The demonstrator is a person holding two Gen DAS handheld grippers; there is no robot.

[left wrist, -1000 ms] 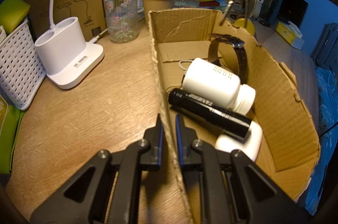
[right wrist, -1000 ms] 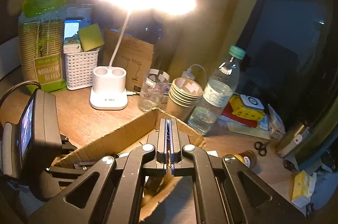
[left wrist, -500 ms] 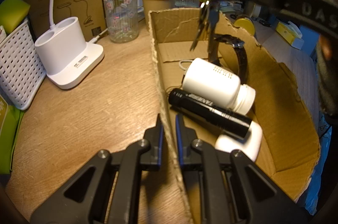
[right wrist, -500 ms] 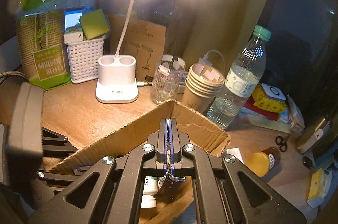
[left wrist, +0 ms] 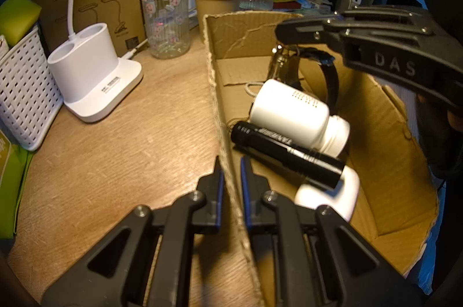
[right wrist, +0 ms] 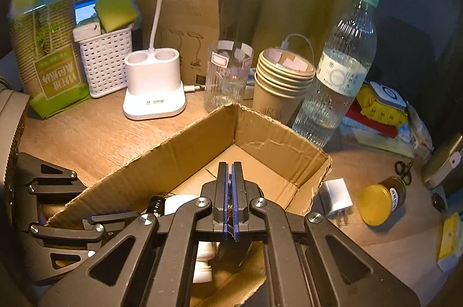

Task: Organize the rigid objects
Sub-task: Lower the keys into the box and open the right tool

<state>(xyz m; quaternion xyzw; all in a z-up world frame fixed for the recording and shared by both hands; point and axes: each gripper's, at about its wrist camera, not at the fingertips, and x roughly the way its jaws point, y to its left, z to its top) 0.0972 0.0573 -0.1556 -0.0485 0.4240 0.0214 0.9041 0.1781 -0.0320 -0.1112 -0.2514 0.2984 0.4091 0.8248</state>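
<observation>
Nearly there: I'm lowering a bunch of keys [left wrist: 276, 60] into the cardboard box [left wrist: 385, 139].
My left claw [left wrist: 230, 171] pinches the box's near wall, my right claw [right wrist: 230, 185] is clamped on the keys; inside lie one flashlight [left wrist: 285, 152], one white bottle [left wrist: 295, 115], one watch [left wrist: 327, 72] (two white things, one jar [right wrist: 382, 199] remain on the worktop [right wrist: 390, 243]).

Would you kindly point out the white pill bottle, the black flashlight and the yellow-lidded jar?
White pill bottle [left wrist: 292, 110], left wrist view, on its side wall.
Black flashlight [left wrist: 286, 155], left wrist view, mid-barrel.
Yellow-lidded jar [right wrist: 376, 204], right wrist view, on its lid.
</observation>
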